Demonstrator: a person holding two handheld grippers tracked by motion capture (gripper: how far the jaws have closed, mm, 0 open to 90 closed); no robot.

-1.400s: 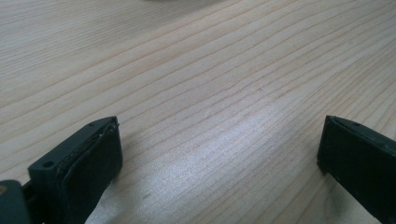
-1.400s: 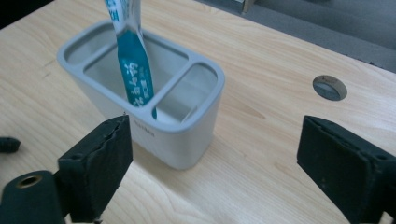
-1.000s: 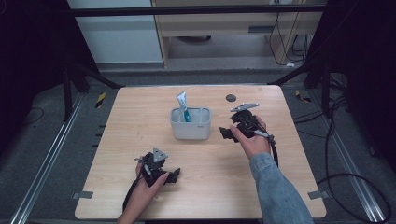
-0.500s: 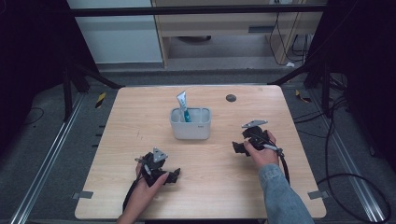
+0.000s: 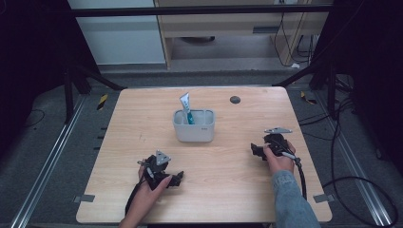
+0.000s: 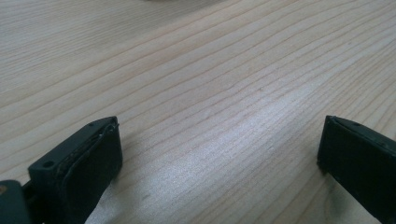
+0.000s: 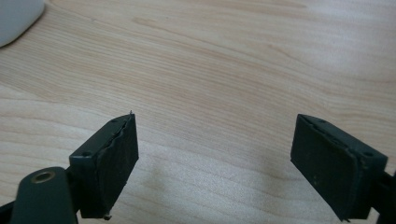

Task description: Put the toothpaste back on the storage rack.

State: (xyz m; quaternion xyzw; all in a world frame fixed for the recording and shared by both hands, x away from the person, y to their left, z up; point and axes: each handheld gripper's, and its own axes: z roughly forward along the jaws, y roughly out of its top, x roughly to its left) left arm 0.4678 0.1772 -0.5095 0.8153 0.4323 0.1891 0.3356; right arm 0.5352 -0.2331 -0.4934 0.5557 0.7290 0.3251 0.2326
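Toothpaste tube (image 5: 186,106) stood tilted in grey bin (image 5: 194,126) at table (image 5: 228,190) centre, toward far edge; left tongs (image 5: 177,179) gaped empty near front edge; right tongs (image 5: 255,151) gaped empty near right edge; both apparently parked, work seemingly finished.

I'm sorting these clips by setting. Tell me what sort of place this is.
Most likely a lab or workshop recording bay, not a home. A bare wooden table stands on grey carpet between metal floor rails, loose cables trail over the floor, and dark frame struts flank it. A person works handheld tongs there.
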